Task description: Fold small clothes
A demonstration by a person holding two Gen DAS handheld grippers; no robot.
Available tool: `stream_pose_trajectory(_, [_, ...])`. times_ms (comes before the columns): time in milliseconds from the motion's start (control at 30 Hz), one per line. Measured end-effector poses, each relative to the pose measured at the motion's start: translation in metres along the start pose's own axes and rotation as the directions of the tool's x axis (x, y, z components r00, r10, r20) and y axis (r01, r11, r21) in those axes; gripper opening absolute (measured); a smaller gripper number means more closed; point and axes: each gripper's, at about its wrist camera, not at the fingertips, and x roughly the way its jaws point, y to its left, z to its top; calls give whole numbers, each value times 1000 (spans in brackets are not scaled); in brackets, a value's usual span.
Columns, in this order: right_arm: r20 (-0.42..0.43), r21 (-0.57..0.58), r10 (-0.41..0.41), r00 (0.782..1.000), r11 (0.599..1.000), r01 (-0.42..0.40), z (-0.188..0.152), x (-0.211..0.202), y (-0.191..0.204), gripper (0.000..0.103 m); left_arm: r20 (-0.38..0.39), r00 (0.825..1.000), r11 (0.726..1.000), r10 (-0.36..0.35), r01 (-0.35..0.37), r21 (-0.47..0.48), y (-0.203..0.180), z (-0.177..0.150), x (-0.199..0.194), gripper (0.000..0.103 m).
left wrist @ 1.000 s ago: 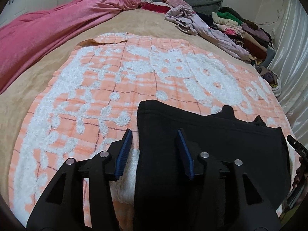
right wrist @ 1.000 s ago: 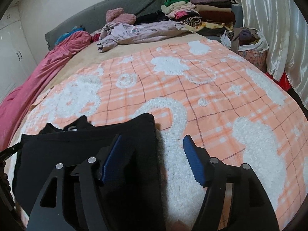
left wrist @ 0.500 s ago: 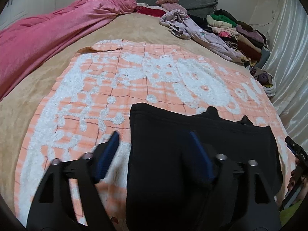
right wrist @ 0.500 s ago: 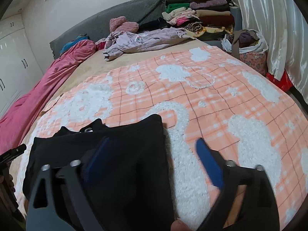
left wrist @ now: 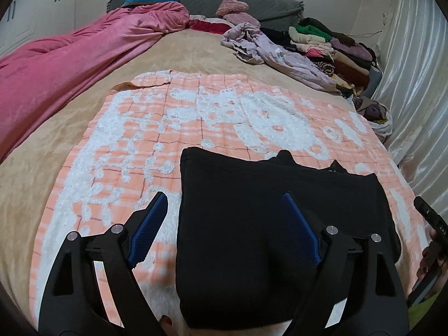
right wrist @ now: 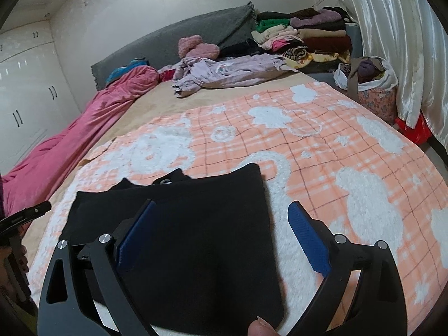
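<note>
The soft, light black garment (left wrist: 280,224) lies flat on the bed under both grippers, left gripper (left wrist: 224,224) and right gripper (right wrist: 221,240), whose jaws have just been opening wide and hold nothing, so its corners look easiest to pinch.

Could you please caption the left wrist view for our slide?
Open left gripper above a black garment lying flat on the orange checked blanket.
</note>
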Motion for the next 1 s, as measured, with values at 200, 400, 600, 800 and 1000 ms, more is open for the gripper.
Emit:
stream_pose_trajectory(200, [-18, -16, 11, 1000, 1000, -11, -17, -12, 10, 94, 9, 1000, 1000, -7, 7, 27, -8, -14, -17, 77])
stream_pose_trajectory(400, [-61, -46, 11, 998, 999, -14, -34, -11, 22, 94, -13, 1000, 997, -9, 10, 71, -20, -37, -21, 80])
stream_pose_trajectory(600, [-105, -100, 13, 994, 995, -24, -48, -7, 41, 94, -68, 998, 992, 1, 8, 125, -34, -59, -7, 81])
stream_pose_trajectory(800, [-172, -142, -28, 985, 990, 4, -67, 10, 46, 94, -134, 987, 979, 86, -59, 196, -38, -82, 19, 81])
stream_pose_trajectory(1000, [-239, -165, -134, 962, 982, 96, -83, 29, 33, 94, -147, 986, 979, 83, -53, 195, -32, -93, 24, 81])
